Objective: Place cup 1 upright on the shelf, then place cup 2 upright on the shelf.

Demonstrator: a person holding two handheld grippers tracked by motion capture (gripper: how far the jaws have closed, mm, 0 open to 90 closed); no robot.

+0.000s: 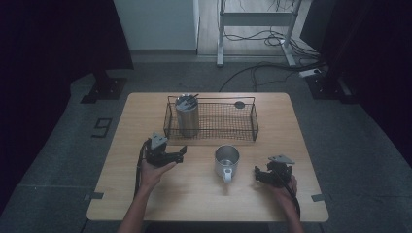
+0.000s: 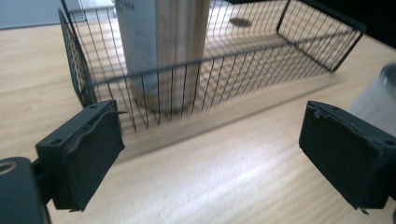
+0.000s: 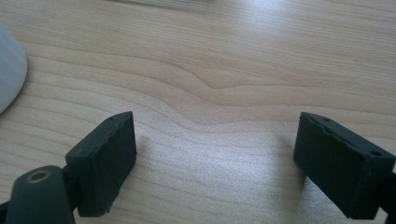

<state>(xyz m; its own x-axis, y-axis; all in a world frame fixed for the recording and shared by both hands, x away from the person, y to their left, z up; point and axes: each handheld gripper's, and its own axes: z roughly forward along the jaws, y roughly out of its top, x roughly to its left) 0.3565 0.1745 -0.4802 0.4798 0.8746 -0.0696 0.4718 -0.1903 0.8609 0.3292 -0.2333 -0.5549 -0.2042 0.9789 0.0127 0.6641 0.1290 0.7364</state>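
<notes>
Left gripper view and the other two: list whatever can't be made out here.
- Tall steel tumbler in the black wire basket: its top is cut off by the upper edge of the left gripper view; its print is blurred.
- Open steel mug: a mere sliver at the left edge of the right gripper view.
- Small dark round thing in the basket: too small in the high view to identify.

The high view looked forward and down from above the person's side of the table (image 1: 204,194). The left gripper view sat low and close, facing the wire basket (image 2: 205,70) and tall tumbler (image 2: 159,46), both shared with the high view. The right gripper view looked steeply down at bare tabletop beside the mug (image 3: 9,70).
</notes>
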